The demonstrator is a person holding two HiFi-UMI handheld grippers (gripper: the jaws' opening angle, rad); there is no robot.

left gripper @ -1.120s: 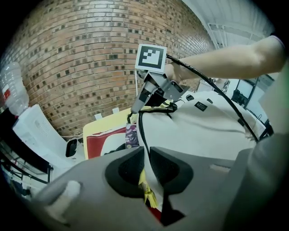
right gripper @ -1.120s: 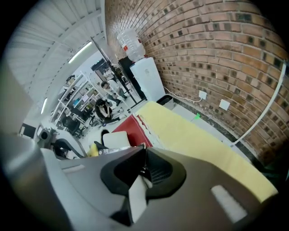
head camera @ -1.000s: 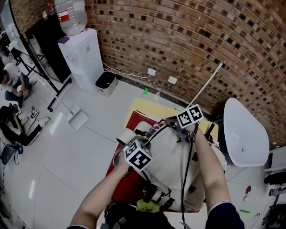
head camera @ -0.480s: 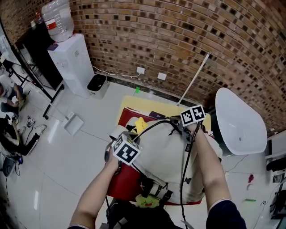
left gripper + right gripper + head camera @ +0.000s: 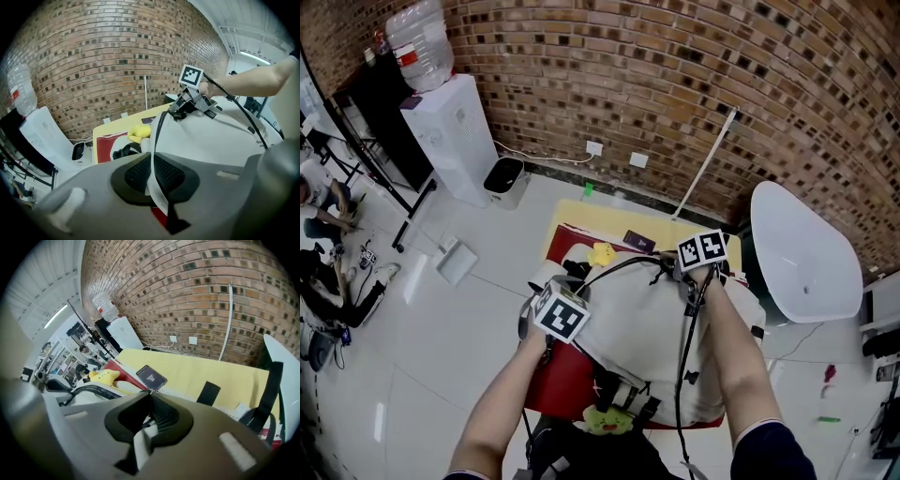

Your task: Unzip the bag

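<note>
Both pairs of fingers are pressed together on something. My left gripper pinches a fold of the white bag right beside the black zip. My right gripper nips a small pale tab, which I take for the zip pull.

In the head view the bag lies on a red mat on the yellow bench. The left gripper is at the bag's 10 o'clock edge and the right at its 1 o'clock corner, with the zip arcing between them. A yellow plush toy and a dark card sit beyond, toward 12 o'clock.

I judge the unzipping under way: the bag is anchored and the pull gripped. Whether the teeth along that arc have parted I can't tell, and any run past the right gripper is left to do.
</note>
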